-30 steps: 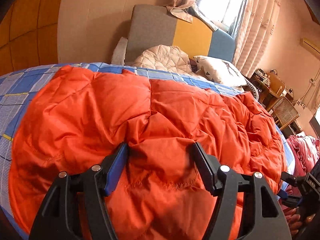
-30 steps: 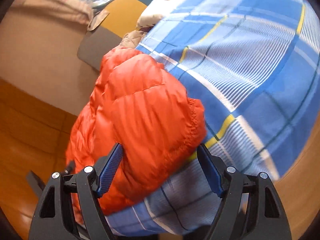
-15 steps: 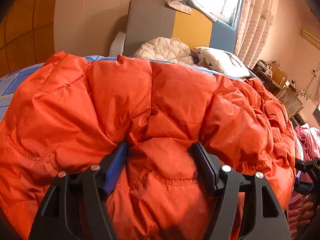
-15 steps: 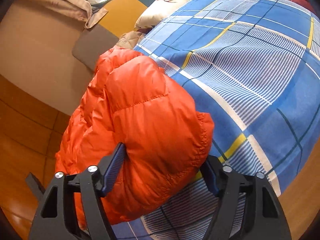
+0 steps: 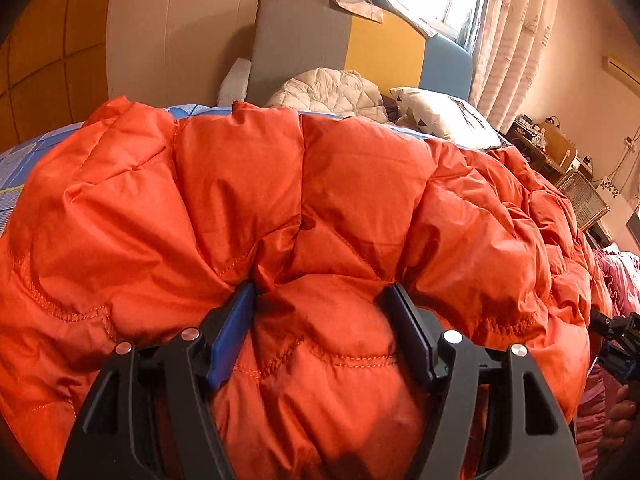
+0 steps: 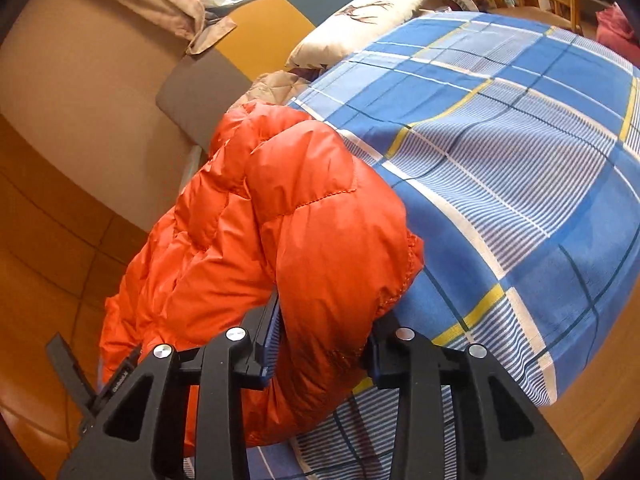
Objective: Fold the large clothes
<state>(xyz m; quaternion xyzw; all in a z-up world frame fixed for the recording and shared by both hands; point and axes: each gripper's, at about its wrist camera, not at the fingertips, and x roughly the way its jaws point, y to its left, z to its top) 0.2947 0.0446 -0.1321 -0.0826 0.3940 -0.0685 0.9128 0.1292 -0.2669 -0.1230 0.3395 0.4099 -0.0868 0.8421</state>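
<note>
Black left gripper [image 5: 324,300], blue pads, silver screws

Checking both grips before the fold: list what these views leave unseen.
- Left wrist view: most of the bed sheet, buried under the orange down jacket.
- Left wrist view: the right gripper, cut off by the frame edge.
- Right wrist view: the closing right jaws' right pad, hidden behind the bunched jacket.

To your right the blue plaid bed [image 6: 500,168] lies bare, so you can pass freely there. Ahead, the puffed orange jacket [image 5: 320,200] fills the way (pillow [image 5: 440,116] and headboard [image 5: 340,40] stand behind it).
</note>
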